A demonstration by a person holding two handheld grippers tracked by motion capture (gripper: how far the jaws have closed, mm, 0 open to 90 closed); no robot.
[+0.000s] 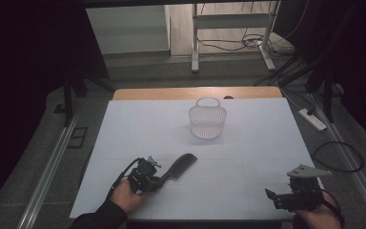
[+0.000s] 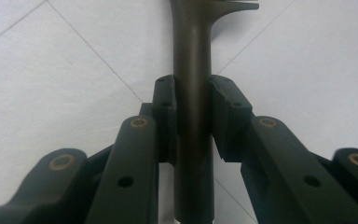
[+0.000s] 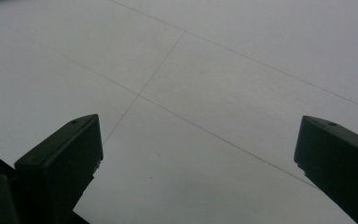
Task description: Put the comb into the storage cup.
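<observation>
The left gripper [image 2: 192, 105] has its fingers clamped on the handle of the comb [image 1: 178, 168], lying on the tabletop [image 1: 248, 167] nearer than the basket [image 1: 207, 121]; right gripper [image 1: 290, 194] fingers gape empty; lifting basketward appears next.

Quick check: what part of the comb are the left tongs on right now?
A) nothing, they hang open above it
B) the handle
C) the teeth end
B: the left tongs are shut on the handle of the comb, pads pressed against both sides, teeth end pointing away.
</observation>
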